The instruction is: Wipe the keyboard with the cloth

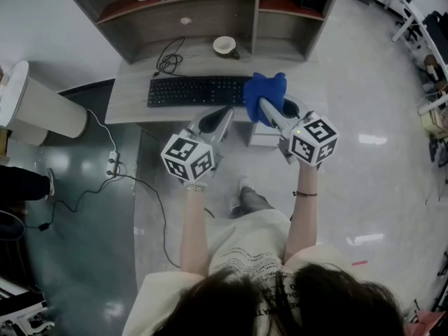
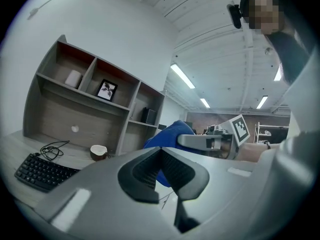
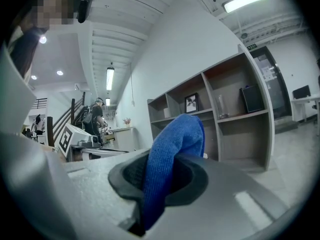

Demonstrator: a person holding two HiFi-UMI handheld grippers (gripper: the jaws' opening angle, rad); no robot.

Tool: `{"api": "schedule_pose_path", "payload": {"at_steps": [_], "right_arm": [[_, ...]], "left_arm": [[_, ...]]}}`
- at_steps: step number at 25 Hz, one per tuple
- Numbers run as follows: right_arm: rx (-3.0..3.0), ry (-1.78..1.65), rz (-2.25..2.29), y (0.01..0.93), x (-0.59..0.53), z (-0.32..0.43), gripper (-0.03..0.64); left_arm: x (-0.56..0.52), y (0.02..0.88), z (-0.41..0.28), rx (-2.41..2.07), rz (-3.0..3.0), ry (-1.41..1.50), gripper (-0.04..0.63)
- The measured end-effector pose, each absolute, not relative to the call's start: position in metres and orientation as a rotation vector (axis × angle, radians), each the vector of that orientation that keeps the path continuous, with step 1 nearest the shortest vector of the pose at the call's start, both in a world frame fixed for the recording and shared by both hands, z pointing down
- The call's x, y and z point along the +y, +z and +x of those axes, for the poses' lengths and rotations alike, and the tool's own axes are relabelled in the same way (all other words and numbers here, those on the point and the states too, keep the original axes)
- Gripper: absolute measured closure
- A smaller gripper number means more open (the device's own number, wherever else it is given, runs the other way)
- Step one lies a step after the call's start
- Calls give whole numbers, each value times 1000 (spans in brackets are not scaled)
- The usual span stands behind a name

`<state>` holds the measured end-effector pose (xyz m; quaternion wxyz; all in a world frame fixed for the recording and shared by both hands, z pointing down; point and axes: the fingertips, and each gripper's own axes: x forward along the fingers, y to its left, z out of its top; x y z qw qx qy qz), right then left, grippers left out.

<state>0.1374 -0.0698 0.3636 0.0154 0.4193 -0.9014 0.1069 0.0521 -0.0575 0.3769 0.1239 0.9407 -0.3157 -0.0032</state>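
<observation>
A black keyboard [image 1: 197, 90] lies on the grey desk [image 1: 129, 96]; its left end shows in the left gripper view [image 2: 42, 171]. The blue cloth [image 1: 264, 94] hangs over the keyboard's right end, pinched in my right gripper [image 1: 266, 108], whose jaws are shut on a fold of the cloth [image 3: 167, 169]. My left gripper [image 1: 220, 116] hovers just in front of the keyboard's near edge, beside the right one, its jaws closed together with nothing between them [image 2: 160, 168]. From the left gripper view the cloth [image 2: 167, 136] and the right gripper [image 2: 210, 142] are seen to the right.
A bowl [image 1: 225, 45] and a coiled black cable [image 1: 168, 63] lie behind the keyboard. A shelf unit [image 1: 203, 5] rises at the desk's back. A white cylinder [image 1: 42, 107] stands left of the desk, with cables and a power strip [image 1: 112, 163] on the floor.
</observation>
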Motion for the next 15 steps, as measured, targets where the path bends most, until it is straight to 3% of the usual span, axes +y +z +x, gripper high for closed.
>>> {"api": "schedule_pose_path", "payload": {"at_steps": [15], "right_arm": [[-2791,406,1226,384,-132,157,558]], "left_arm": [[-115,399,75,-958,2665,0,591]]}}
